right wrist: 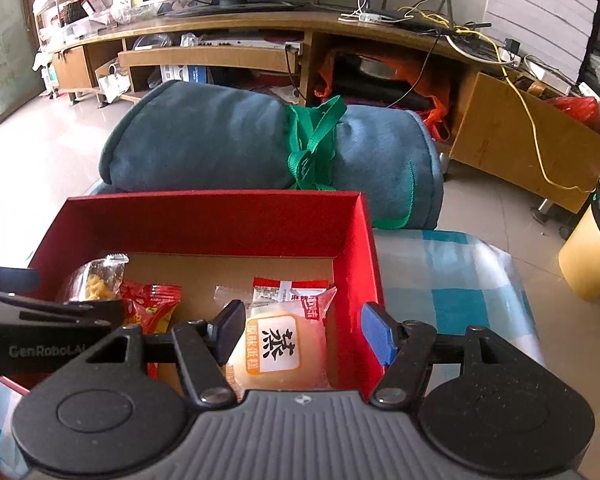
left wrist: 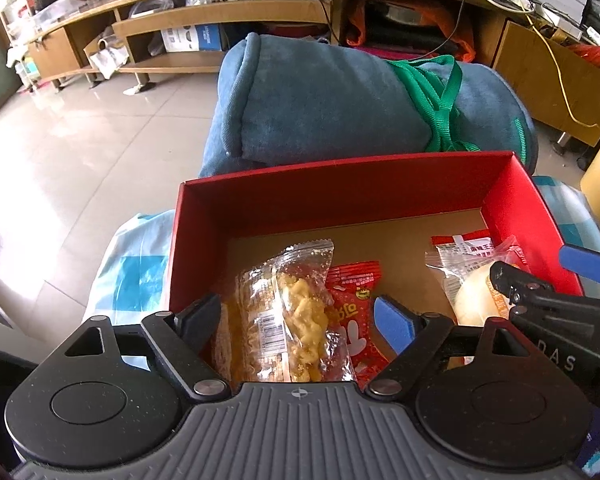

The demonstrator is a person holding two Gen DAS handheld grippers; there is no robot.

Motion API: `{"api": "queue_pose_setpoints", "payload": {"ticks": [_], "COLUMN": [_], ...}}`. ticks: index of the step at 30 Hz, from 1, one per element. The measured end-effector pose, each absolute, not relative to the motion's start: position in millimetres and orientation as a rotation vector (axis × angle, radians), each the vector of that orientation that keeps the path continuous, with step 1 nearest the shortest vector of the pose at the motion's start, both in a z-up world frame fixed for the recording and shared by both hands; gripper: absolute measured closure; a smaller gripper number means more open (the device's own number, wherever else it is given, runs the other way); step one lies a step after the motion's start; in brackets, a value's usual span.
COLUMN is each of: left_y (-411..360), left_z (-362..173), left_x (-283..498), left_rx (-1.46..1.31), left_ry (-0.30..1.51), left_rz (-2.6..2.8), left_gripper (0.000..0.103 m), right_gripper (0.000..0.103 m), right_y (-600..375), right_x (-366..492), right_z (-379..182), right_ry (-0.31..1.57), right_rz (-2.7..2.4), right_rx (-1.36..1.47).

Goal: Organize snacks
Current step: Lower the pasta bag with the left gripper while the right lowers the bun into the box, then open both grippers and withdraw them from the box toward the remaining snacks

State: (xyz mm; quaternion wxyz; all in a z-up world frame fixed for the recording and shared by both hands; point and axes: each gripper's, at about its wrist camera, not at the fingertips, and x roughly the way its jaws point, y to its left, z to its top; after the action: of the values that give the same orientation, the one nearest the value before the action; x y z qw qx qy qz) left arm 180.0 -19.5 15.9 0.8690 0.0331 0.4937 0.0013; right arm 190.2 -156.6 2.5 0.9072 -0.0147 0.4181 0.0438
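Note:
A red box (left wrist: 340, 188) (right wrist: 212, 216) holds snacks. A clear packet of yellow snacks (left wrist: 288, 312) (right wrist: 96, 280) and a red packet (left wrist: 354, 308) (right wrist: 152, 304) lie at its left. A wrapped round steamed cake (right wrist: 280, 344) (left wrist: 476, 300) lies at its right. My left gripper (left wrist: 296, 320) is open above the yellow and red packets. My right gripper (right wrist: 304, 334) is open, its jaws spread either side of the cake and the box's right wall; it also shows in the left wrist view (left wrist: 540, 272).
The box stands on a blue-and-white checked cloth (right wrist: 452, 280). A rolled blue blanket (left wrist: 340, 100) tied with green strap lies behind it. A wooden TV cabinet (right wrist: 260, 28) runs along the back. A yellow bin (right wrist: 592, 252) stands at the right on the tiled floor.

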Motion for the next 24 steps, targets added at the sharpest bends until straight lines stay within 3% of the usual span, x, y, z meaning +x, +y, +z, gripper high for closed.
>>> {"api": "queue_pose_setpoints", "payload": {"ticks": [24], "left_y": [-17], "left_z": [29], "left_x": [142], "left_rx": [0.035], "left_ry": [1.022], "left_rz": [-0.042], "left_gripper": [0.013], "right_gripper": [0.043], "right_y": [-160], "right_x": [148], "right_z": [22], "right_ry": [0.847], "right_rz": [0.093], "right_rx": [-0.042]}}
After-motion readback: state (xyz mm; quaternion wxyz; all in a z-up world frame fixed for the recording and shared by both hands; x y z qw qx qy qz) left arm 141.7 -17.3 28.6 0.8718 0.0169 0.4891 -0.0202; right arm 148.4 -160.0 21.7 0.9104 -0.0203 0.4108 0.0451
